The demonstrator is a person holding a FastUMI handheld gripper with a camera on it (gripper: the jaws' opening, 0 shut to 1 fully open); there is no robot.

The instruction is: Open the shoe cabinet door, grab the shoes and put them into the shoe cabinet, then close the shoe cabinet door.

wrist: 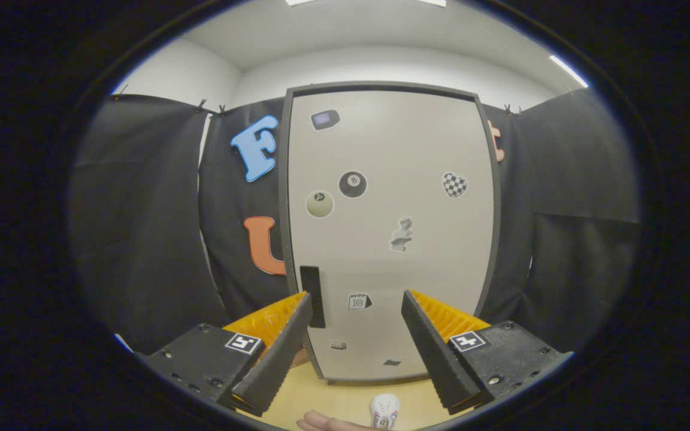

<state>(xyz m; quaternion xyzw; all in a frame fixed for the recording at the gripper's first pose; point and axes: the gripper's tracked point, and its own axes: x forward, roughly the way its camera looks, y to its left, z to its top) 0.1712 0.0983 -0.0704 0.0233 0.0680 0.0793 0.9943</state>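
The shoe cabinet stands upright beyond the fingers, its pale door shut and covered with several stickers. A dark vertical handle sits at the door's lower left, just beside the left fingertip. My gripper is open, with the door's lower part showing between its fingers and nothing held. Down on the wooden table, nearer than the fingers, a small white shoe lies below the gap between them. A hand rests next to the shoe.
The cabinet stands on a light wooden tabletop. Black cloth walls hang to the left and right of the cabinet and behind it. White room walls and ceiling lights show above.
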